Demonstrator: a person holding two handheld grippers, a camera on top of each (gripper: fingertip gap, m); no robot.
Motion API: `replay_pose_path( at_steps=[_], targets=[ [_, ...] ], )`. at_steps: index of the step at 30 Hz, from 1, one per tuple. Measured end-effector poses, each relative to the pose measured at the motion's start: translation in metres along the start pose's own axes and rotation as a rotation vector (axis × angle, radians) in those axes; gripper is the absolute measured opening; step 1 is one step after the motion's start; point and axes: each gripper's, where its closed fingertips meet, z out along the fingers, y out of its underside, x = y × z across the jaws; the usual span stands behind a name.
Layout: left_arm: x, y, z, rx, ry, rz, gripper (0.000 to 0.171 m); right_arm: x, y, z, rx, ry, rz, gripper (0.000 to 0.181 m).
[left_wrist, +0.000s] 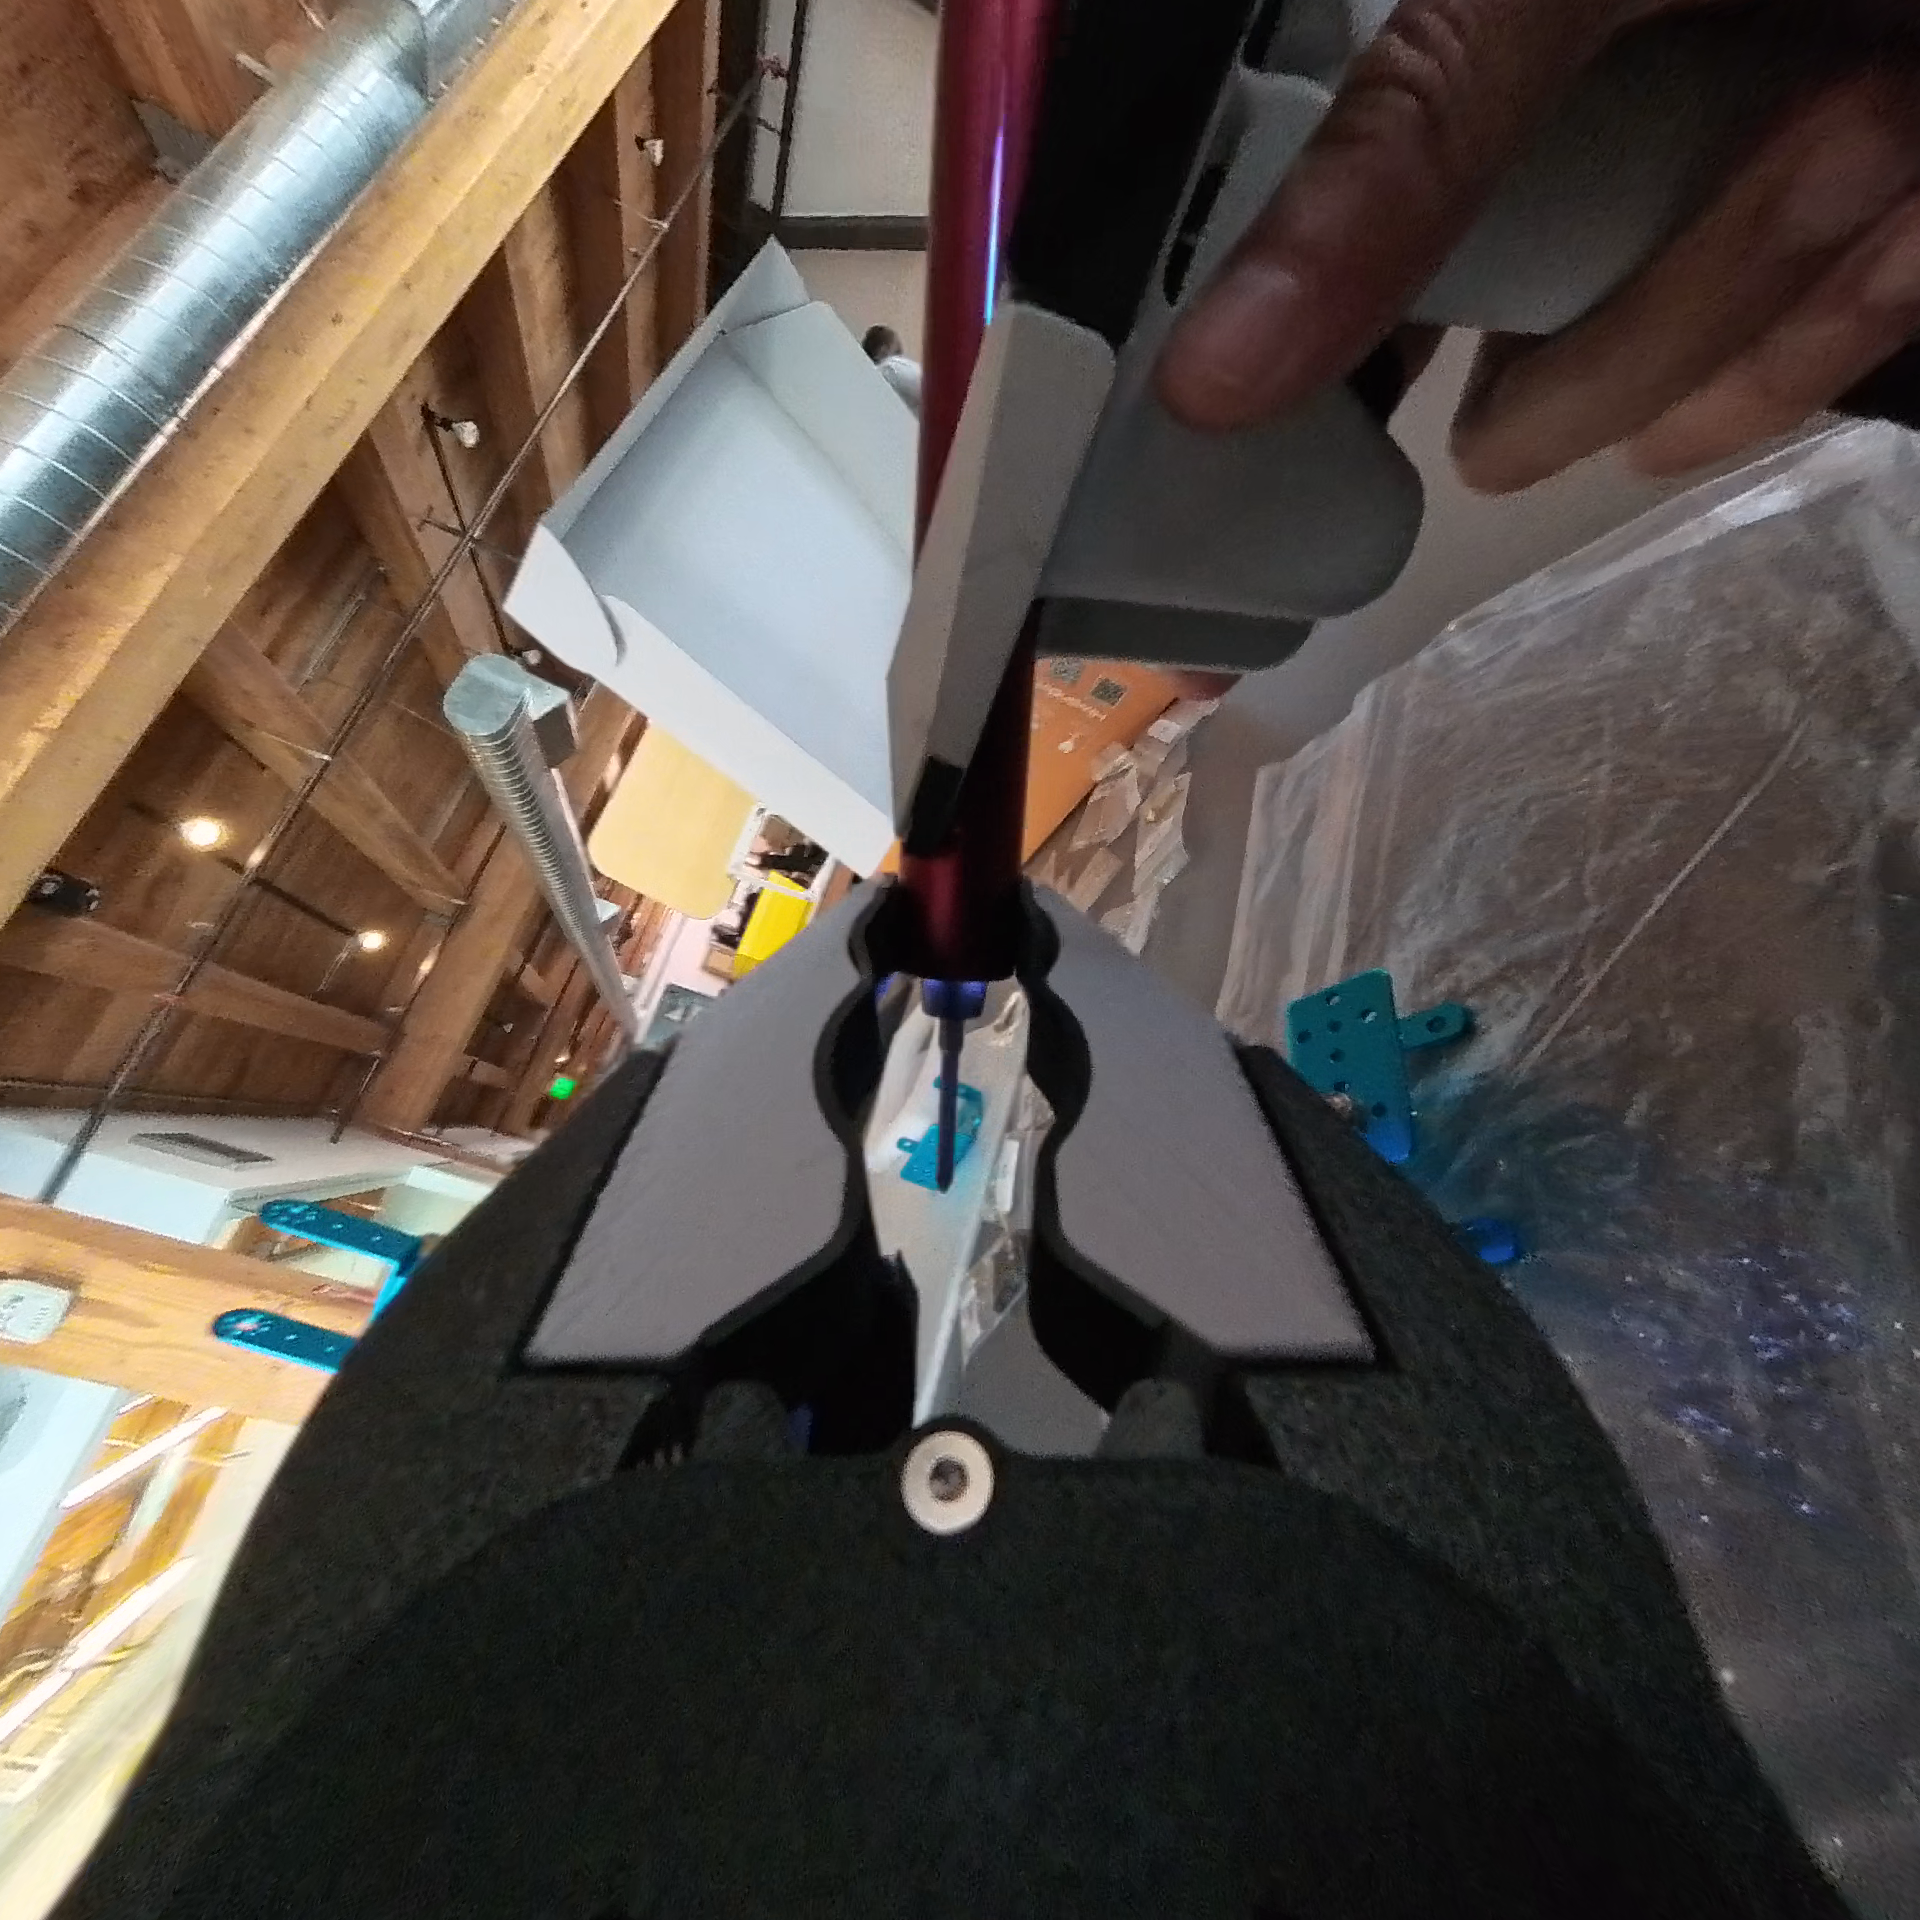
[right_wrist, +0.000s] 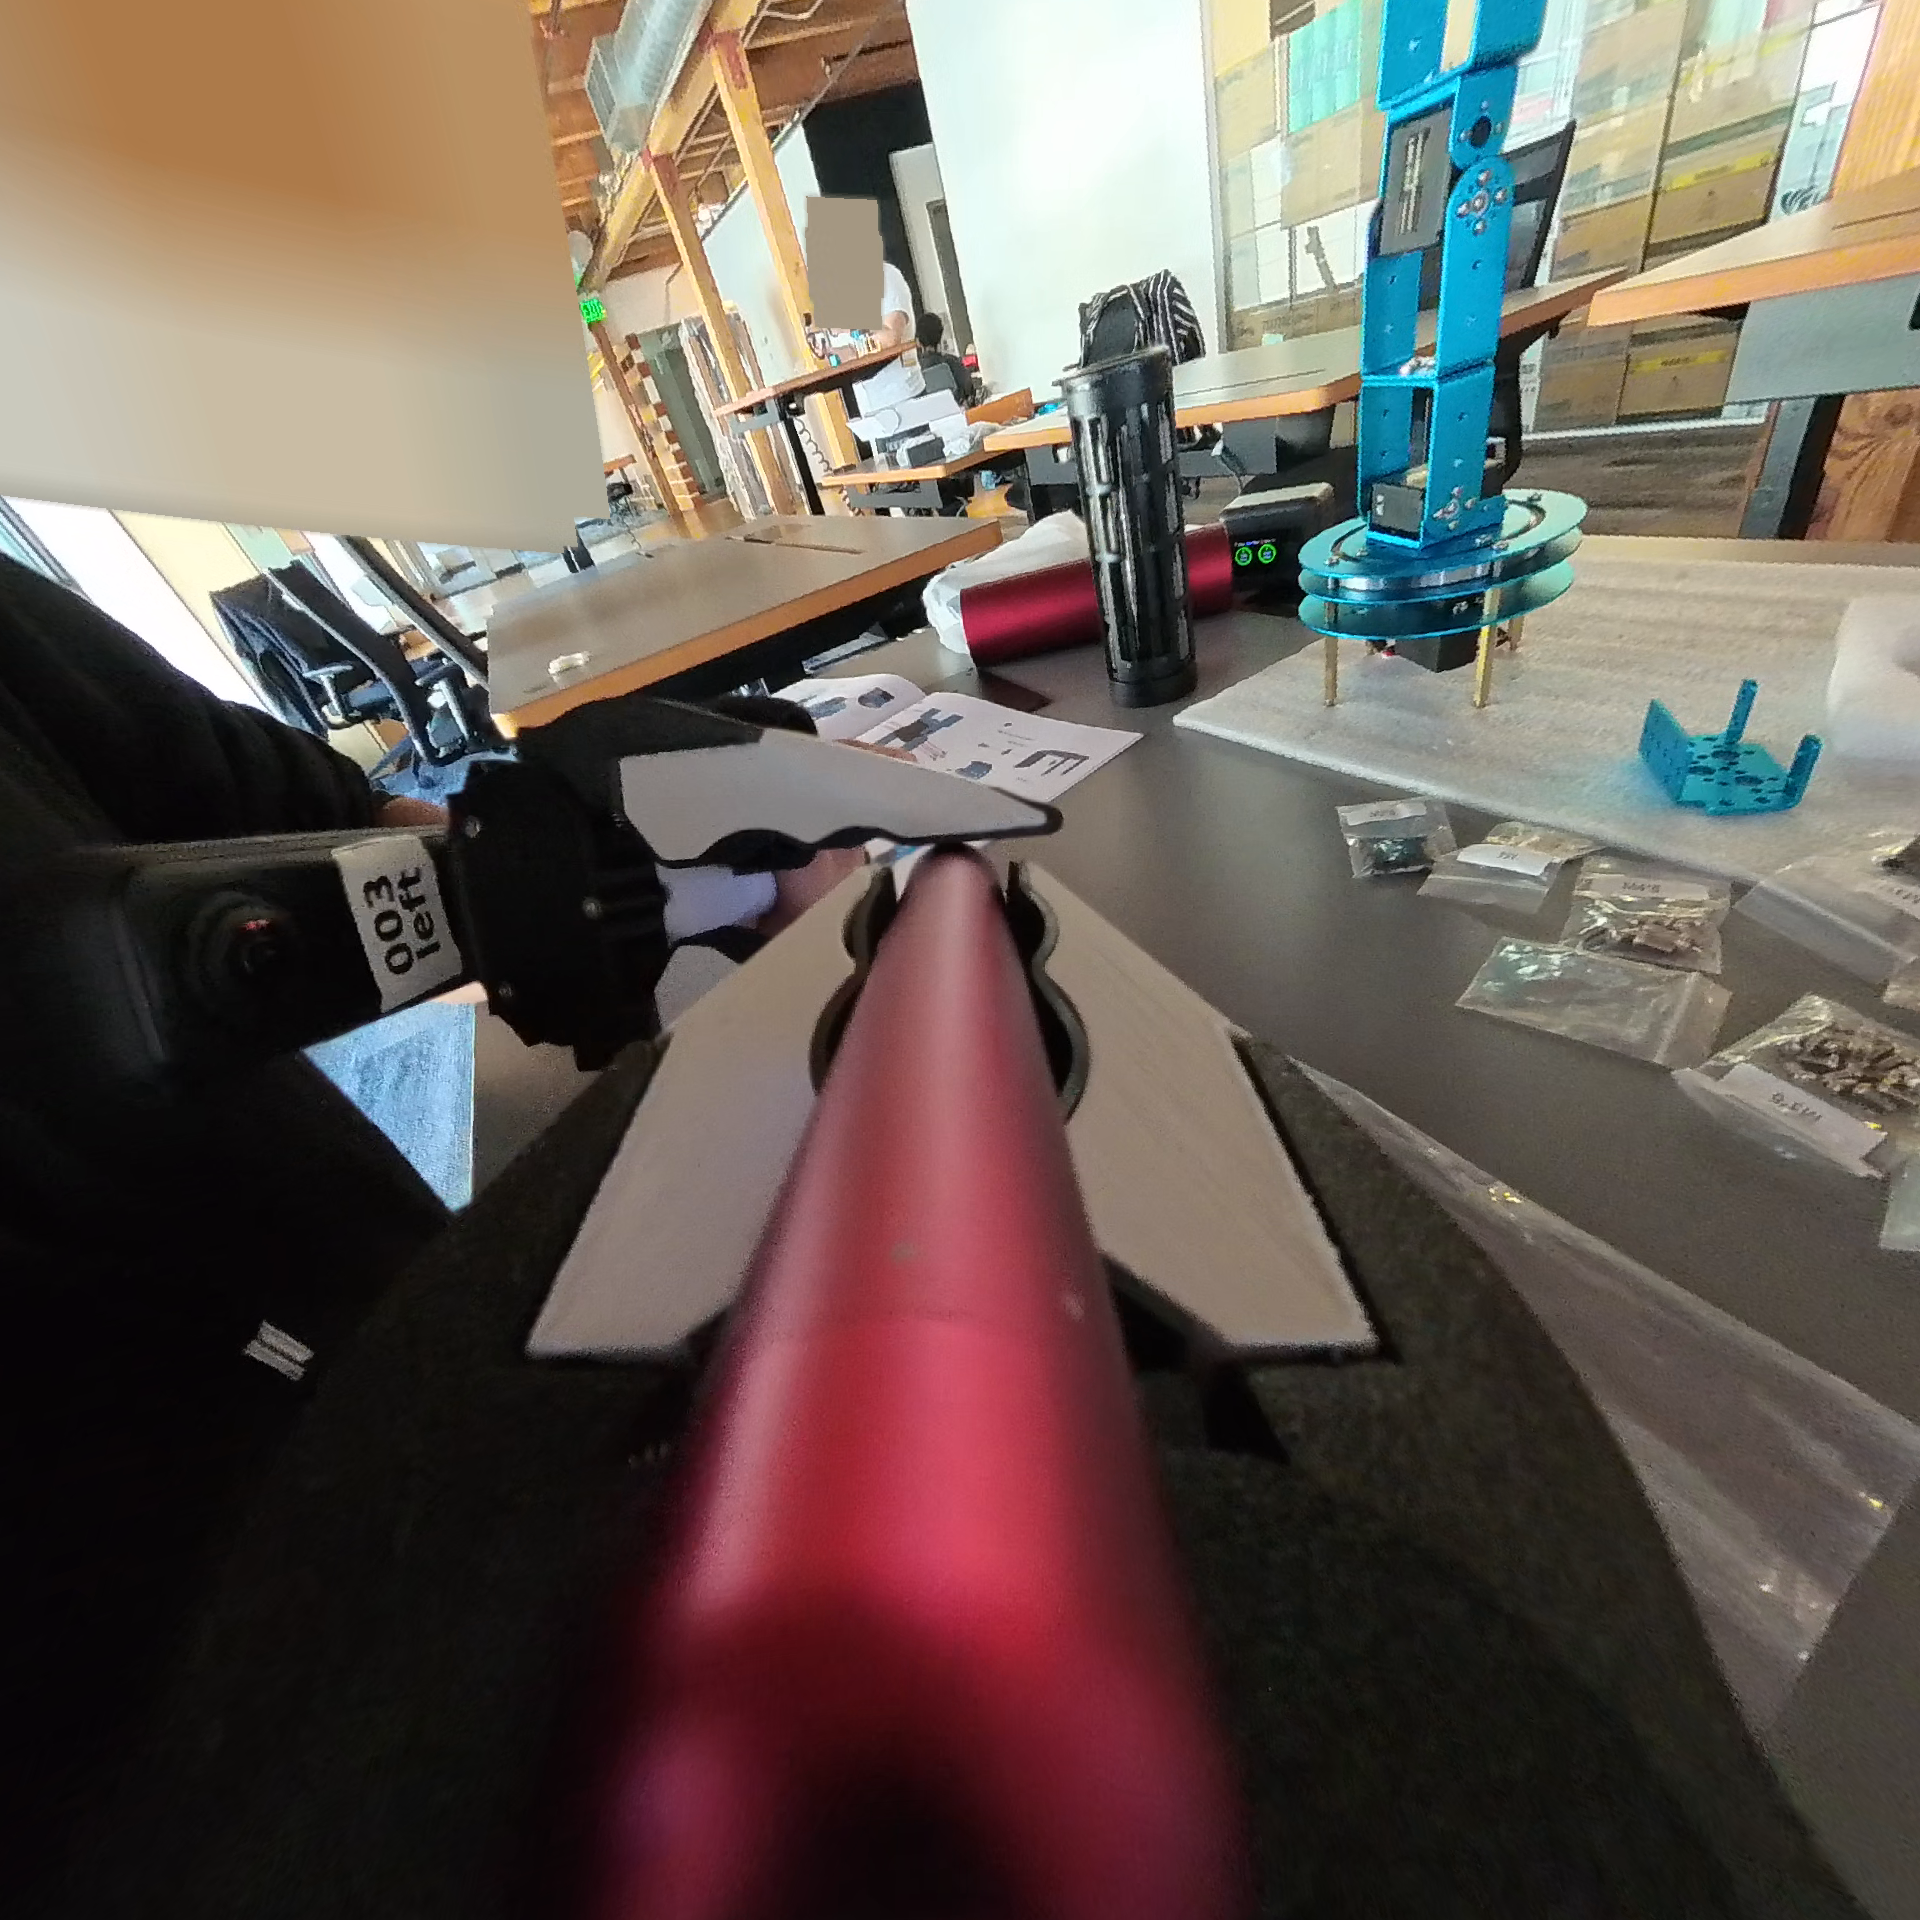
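Note:
A red screwdriver (right_wrist: 935, 1195) lies along my right gripper (right_wrist: 951, 883), which is shut on its handle. In the left wrist view the screwdriver (left_wrist: 961, 312) comes down from above, and my left gripper (left_wrist: 954, 909) is shut on its front end. Its dark bit (left_wrist: 943, 1122) points out past the tips, in line with a small blue bracket (left_wrist: 920, 1158). The right gripper's grey finger (left_wrist: 997, 540) lies against the shaft, with a person's hand (left_wrist: 1558, 260) on that gripper. In the right wrist view the left gripper (right_wrist: 997, 821) reaches in from the left to the screwdriver's tip.
On the dark table stand a blue robot arm (right_wrist: 1444, 551) on a white foam mat (right_wrist: 1683, 634), a blue U-bracket (right_wrist: 1725, 764), several bags of screws (right_wrist: 1642, 925), a black cylinder (right_wrist: 1138, 530), a red tube (right_wrist: 1039, 613) and a booklet (right_wrist: 977, 743). An open white box (left_wrist: 727, 582) is nearby.

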Motion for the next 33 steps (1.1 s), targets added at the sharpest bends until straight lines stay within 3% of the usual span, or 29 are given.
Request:
replay_pose_path(
  at_steps=[5,8,11,13,15,17,27,33],
  targets=[
    [-0.002,0.001,0.0,-0.003,-0.023,-0.01,0.022,0.001,-0.001,0.001,0.009,0.027,-0.02,0.022],
    [0.0,0.004,-0.004,0.014,0.049,-0.099,0.025,0.004,-0.002,0.0,0.022,0.026,-0.006,0.021],
    [0.004,0.03,-0.018,-0.027,0.212,-0.292,0.034,0.014,0.003,-0.008,-0.016,0.083,-0.027,0.021],
    [0.006,0.048,-0.029,-0.056,0.337,-0.514,0.037,0.024,0.012,-0.017,-0.068,0.161,-0.079,0.021],
    [0.029,0.051,-0.041,-0.107,0.578,-0.786,0.054,0.027,0.026,-0.024,-0.14,0.213,-0.129,0.021],
    [0.043,0.045,-0.047,-0.105,0.704,-0.923,0.057,0.023,0.032,-0.029,-0.149,0.235,-0.143,0.021],
    [0.087,0.044,-0.023,-0.201,0.737,-0.647,0.056,0.0,0.038,-0.05,-0.12,0.3,-0.107,0.02],
    [0.099,0.048,-0.018,-0.243,0.73,-0.519,0.023,-0.001,0.045,-0.047,-0.156,0.341,-0.131,0.019]
  ],
)
